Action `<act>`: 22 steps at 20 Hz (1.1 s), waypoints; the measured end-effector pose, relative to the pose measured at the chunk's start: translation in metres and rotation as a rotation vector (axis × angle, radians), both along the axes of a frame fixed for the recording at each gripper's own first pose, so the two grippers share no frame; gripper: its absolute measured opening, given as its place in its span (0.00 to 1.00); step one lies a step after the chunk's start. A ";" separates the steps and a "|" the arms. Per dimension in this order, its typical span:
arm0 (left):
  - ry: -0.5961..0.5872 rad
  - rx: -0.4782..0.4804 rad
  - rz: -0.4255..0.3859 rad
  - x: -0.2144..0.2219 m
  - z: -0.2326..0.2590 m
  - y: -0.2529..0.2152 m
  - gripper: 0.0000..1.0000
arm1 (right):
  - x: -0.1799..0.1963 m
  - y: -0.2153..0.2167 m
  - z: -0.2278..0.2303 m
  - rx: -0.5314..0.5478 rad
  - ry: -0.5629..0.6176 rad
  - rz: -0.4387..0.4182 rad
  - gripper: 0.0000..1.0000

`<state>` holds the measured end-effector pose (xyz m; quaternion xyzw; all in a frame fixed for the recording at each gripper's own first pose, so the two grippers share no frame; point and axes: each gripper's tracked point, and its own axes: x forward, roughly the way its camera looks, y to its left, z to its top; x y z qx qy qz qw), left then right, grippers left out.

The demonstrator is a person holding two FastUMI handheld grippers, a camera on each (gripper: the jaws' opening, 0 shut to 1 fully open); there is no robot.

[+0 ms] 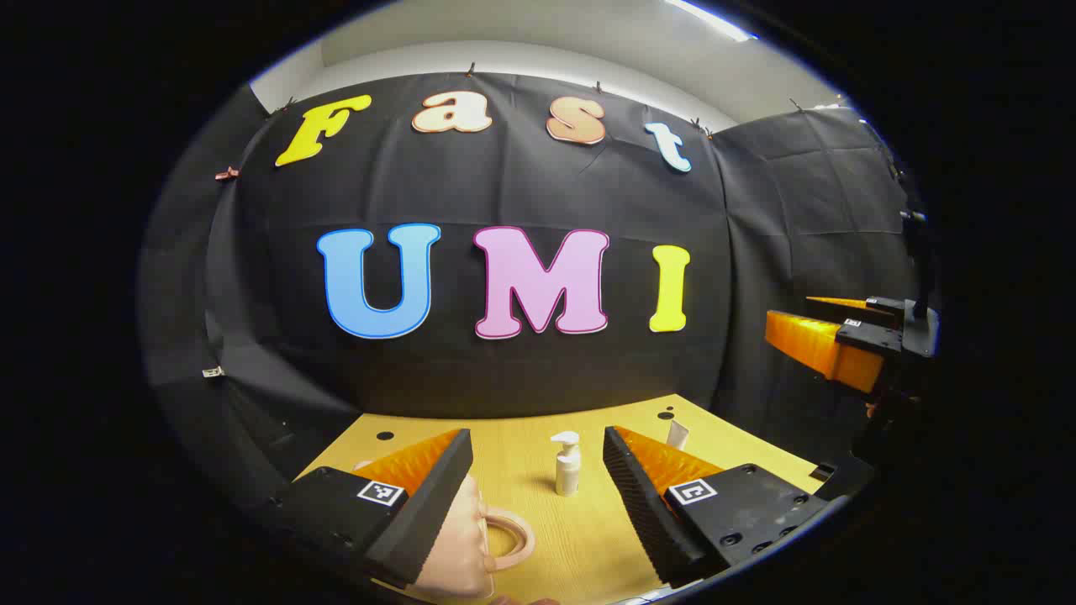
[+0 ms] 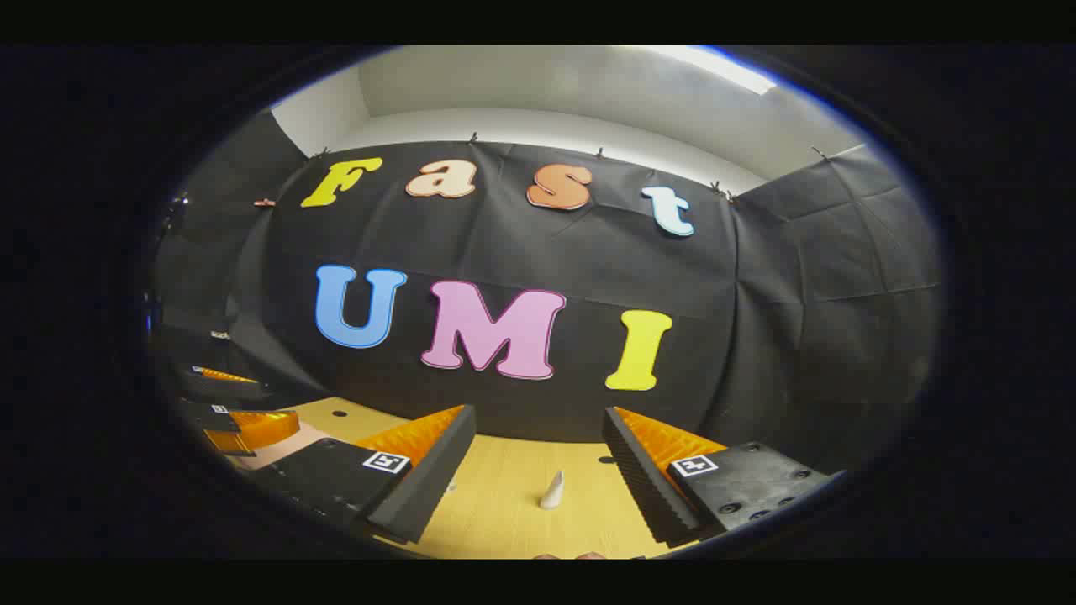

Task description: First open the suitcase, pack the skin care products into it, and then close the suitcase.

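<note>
A pale pink suitcase (image 1: 458,546) with a loop handle (image 1: 514,538) lies shut on the wooden table (image 1: 588,538), under my left gripper's near finger. My left gripper (image 1: 536,441) hangs open above the table with nothing between its fingers. A white pump bottle (image 1: 567,464) stands upright beyond its gap. A small white tube (image 1: 677,434) stands farther back on the right. My right gripper (image 2: 538,416) is open and holds nothing, with the white tube (image 2: 552,490) on the table ahead of it. The right gripper (image 1: 828,344) hovers off to the right in the left gripper view.
The black cloth wall (image 1: 538,361) closes off the table's far edge. Small dark holes (image 1: 385,435) dot the tabletop near the back. In the right gripper view the left gripper (image 2: 239,403) hangs at the far left over the pink suitcase (image 2: 277,449).
</note>
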<state>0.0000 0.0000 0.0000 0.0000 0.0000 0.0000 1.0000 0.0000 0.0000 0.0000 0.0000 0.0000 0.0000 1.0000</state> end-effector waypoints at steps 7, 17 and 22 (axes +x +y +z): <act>0.000 0.000 -0.015 0.003 0.001 -0.005 0.98 | 0.003 -0.001 -0.001 -0.018 -0.005 0.000 0.96; 0.020 -0.013 -0.020 0.011 -0.011 -0.012 0.98 | 0.007 -0.012 -0.005 -0.008 0.004 -0.013 0.96; 0.097 0.002 -0.012 0.025 -0.067 -0.012 0.98 | 0.009 -0.013 -0.011 -0.005 0.020 -0.008 0.96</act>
